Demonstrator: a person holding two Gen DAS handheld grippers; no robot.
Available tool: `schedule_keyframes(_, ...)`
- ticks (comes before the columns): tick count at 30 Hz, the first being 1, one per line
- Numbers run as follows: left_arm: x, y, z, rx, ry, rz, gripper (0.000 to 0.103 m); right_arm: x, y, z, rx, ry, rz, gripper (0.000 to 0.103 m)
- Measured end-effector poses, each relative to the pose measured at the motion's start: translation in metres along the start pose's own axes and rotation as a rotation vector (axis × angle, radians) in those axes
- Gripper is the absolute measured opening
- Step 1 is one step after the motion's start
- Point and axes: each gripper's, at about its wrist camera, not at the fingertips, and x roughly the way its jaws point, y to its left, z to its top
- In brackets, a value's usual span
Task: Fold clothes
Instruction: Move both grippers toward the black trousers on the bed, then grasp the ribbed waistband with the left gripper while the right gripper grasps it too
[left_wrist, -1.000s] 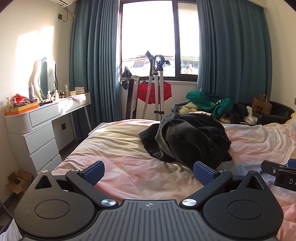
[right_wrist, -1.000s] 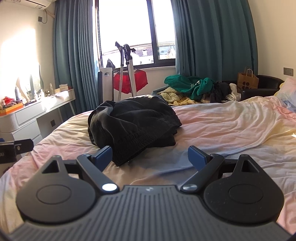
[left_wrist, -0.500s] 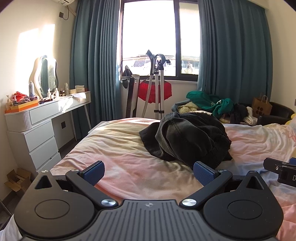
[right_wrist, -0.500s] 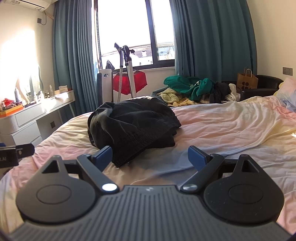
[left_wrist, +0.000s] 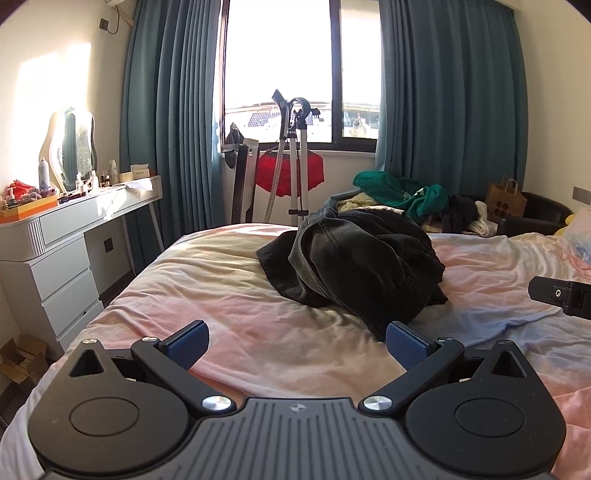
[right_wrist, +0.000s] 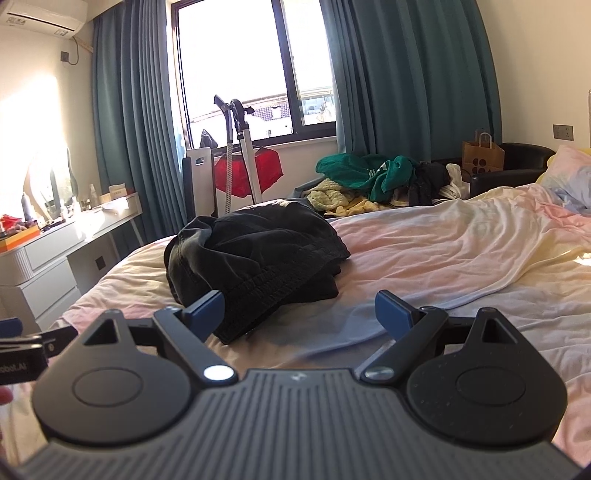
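Observation:
A crumpled black garment (left_wrist: 358, 266) lies in a heap on the bed (left_wrist: 221, 288), its ribbed waistband toward me; it also shows in the right wrist view (right_wrist: 258, 258). My left gripper (left_wrist: 297, 345) is open and empty, low over the sheet just short of the heap. My right gripper (right_wrist: 299, 312) is open and empty, its left fingertip close to the garment's near edge. Each gripper shows at the edge of the other's view.
The bed has a rumpled pink and yellow sheet (right_wrist: 461, 251). A pile of other clothes (right_wrist: 373, 177) lies on a chair beyond the bed. A white dresser (left_wrist: 55, 251) stands at the left. A garment steamer stand (left_wrist: 295, 162) is by the window.
Both grippers have risen slightly and eased toward the black garment. Nothing has been gripped.

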Motion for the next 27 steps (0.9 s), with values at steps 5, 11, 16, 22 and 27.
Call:
schedule_keyframes(5, 0.014, -0.014, -0.01, 0.033, 0.052, 0.003, 0.103, -0.001, -0.003, 0.001, 0.007, -0.008, -0.022, 0.09)
schedule_keyframes(11, 0.05, -0.058, -0.025, 0.224, 0.099, -0.02, 0.103, 0.004, -0.024, 0.001, 0.095, 0.04, -0.058, 0.09)
schedule_keyframes(16, 0.091, -0.096, -0.027, 0.432, 0.079, -0.006, 0.103, 0.007, -0.053, -0.001, 0.249, 0.085, -0.06, 0.09)
schedule_keyframes(22, 0.163, -0.129, -0.034, 0.505, 0.095, -0.005, 0.101, 0.011, -0.082, -0.002, 0.355, 0.051, -0.079, 0.09)
schedule_keyframes(27, 0.219, -0.139, -0.036, 0.454, 0.089, 0.055, 0.088, 0.034, -0.104, -0.016, 0.403, 0.067, -0.108, 0.09)
